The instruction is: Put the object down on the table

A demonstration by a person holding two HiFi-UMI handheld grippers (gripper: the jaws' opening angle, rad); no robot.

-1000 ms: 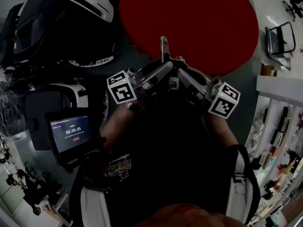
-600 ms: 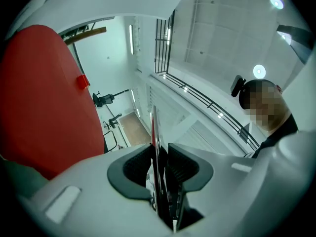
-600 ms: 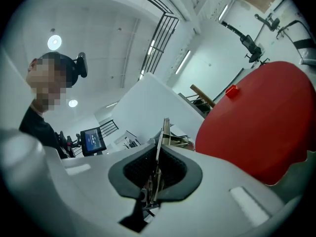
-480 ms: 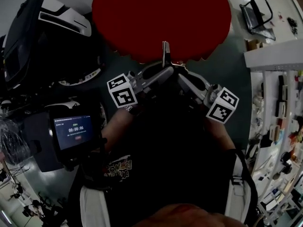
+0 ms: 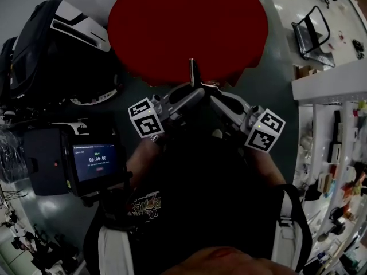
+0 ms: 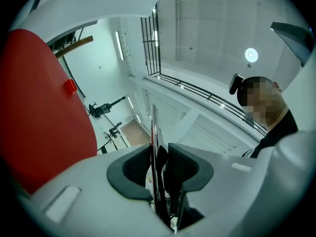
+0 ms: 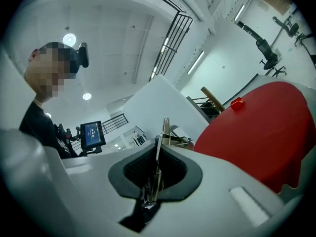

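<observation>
Both the left gripper (image 6: pixel 159 164) and right gripper (image 7: pixel 157 169) clamp the thin metal object (image 5: pixel 195 70). The red tabletop (image 5: pixel 189 27) lies ahead: advance, lower evenly, release together.

**A pale hall over a grey-green floor**

In the head view a grey-green floor (image 5: pixel 281 96) is spreading around a red round bench (image 5: pixel 172 27) at the top centre. A black bag with white trim (image 5: pixel 51 56) is lying at the upper left. A screen (image 5: pixel 96 162) is glowing with a timer at the left edge. White shelves (image 5: pixel 324 80) are running down the right side, and a black wire frame (image 5: pixel 312 36) is standing at the upper right. In the left gripper view white walls are rising to a black railing (image 6: pixel 207 97), and a round ceiling lamp (image 6: pixel 251 55) is shining at the upper right.
</observation>
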